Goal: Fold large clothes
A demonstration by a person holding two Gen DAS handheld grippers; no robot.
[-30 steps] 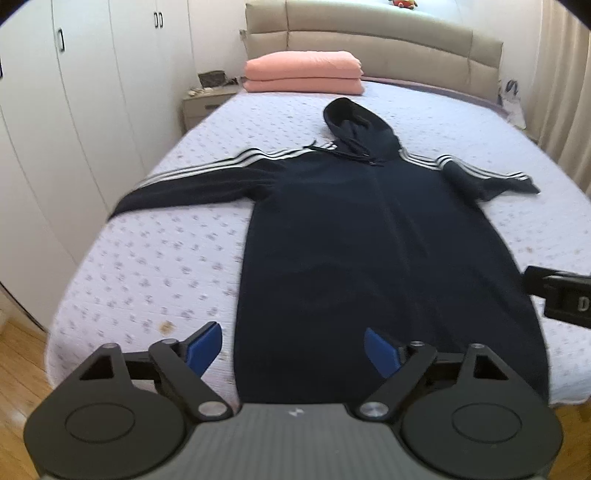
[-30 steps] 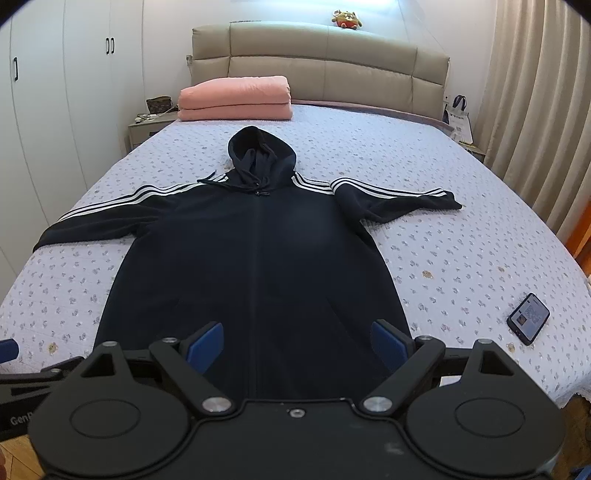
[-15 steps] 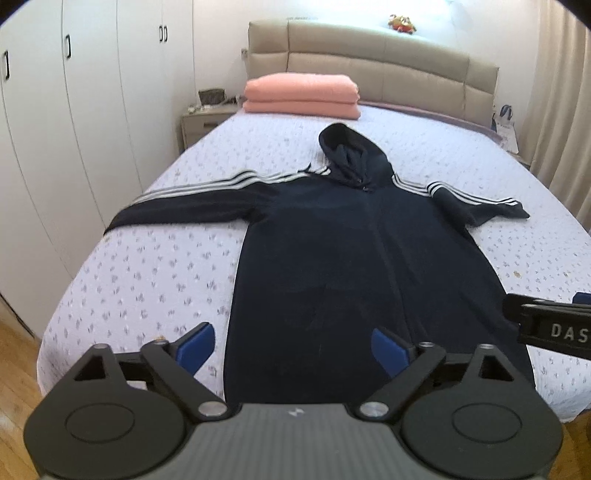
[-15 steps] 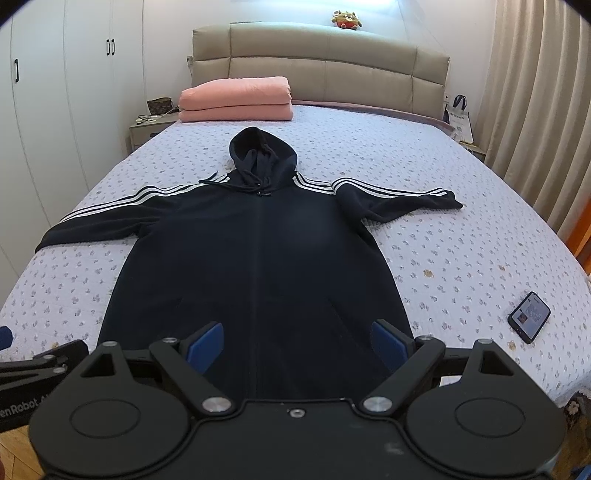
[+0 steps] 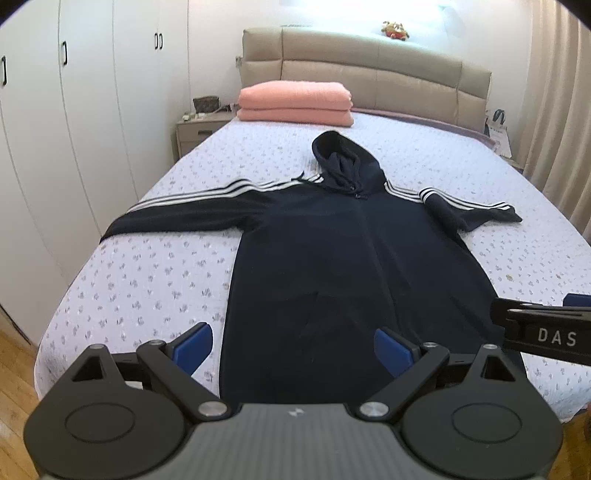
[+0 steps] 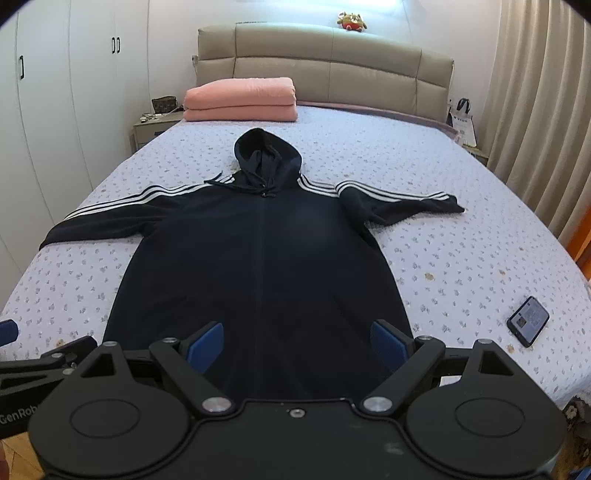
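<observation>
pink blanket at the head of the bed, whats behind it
Behind the folded pink blanket rises the beige padded headboard, with a small stuffed toy sitting on its top edge. The lower part of the headboard directly behind the blanket is covered, so nothing there can be seen.

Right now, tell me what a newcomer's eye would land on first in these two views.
The dark hoodie with white-striped sleeves dominates, spread flat on the flowered bedspread, hood toward the headboard. Behind it a folded pink blanket sits at the head of the bed, and a phone lies near the bed's right edge. Up close, the left gripper and right gripper hover open over the hem, holding nothing.
</observation>
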